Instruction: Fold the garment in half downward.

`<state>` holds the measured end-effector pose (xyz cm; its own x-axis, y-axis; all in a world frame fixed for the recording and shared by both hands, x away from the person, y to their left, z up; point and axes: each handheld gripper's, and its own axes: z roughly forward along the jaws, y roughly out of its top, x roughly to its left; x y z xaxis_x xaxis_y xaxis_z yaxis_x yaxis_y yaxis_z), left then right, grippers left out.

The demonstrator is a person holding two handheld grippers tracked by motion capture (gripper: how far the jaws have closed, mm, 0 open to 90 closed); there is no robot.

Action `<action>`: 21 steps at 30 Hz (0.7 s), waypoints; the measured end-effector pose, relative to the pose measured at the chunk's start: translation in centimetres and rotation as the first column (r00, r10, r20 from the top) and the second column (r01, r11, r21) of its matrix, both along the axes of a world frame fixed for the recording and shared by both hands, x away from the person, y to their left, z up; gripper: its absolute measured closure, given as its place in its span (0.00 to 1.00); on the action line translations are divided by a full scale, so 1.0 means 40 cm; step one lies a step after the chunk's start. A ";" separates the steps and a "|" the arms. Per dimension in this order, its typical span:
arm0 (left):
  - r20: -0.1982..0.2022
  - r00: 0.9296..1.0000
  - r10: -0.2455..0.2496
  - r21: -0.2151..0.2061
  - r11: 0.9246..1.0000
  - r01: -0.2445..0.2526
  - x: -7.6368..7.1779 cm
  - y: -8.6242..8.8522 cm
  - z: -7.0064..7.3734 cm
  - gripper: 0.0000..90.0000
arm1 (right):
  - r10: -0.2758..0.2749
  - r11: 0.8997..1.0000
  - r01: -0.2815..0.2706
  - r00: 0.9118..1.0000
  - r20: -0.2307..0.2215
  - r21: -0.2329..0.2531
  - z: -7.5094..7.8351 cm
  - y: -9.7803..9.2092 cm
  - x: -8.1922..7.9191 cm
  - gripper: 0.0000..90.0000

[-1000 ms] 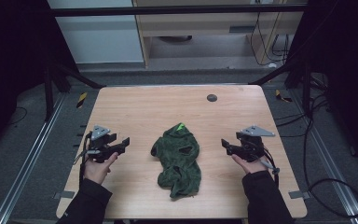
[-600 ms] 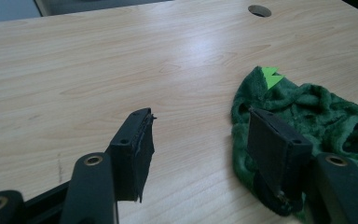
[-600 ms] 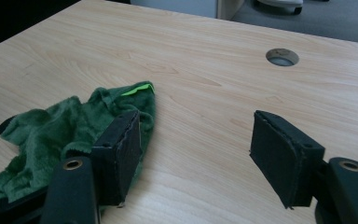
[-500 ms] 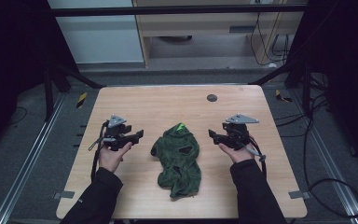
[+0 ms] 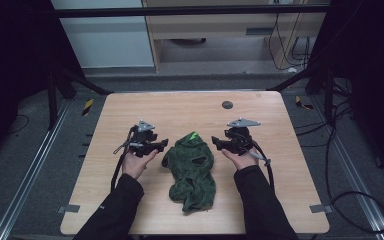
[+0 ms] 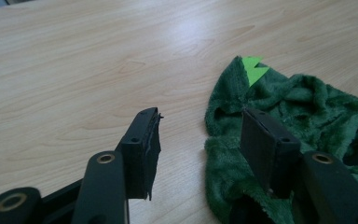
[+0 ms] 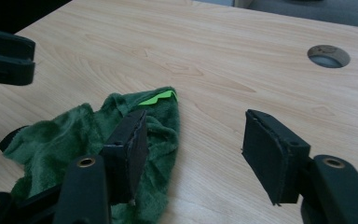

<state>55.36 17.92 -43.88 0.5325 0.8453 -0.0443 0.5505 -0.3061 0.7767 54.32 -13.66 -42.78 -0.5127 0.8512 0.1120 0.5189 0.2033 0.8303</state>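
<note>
while both hands hover low, wooden table [image 5: 130,200] bears everything | crumpled green cloth [image 5: 192,170] lies mid-table, bright tag at its 12 o'clock tip | left gripper [image 5: 161,145] at its 10 o'clock, jaws apart | right gripper [image 5: 217,142] at 2 o'clock, jaws apart

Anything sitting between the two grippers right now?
Yes: the crumpled green cloth lies between the left gripper and the right gripper, clearest in the high view.
</note>
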 end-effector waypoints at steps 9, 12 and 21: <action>-0.053 0.998 -0.021 0.010 1.000 0.021 0.025 -0.032 -0.044 0.57 | 0.009 1.000 -0.010 0.999 -0.049 -0.003 -0.037 0.024 0.025 0.49; -0.076 0.997 -0.033 0.017 0.999 0.034 0.033 -0.045 -0.060 0.59 | 0.014 1.000 -0.014 0.997 -0.071 -0.004 -0.056 0.037 0.034 0.51; -0.115 0.992 -0.042 0.041 0.998 0.047 0.046 -0.064 -0.094 0.61 | 0.026 0.999 -0.029 0.994 -0.109 -0.031 -0.091 0.066 0.049 0.56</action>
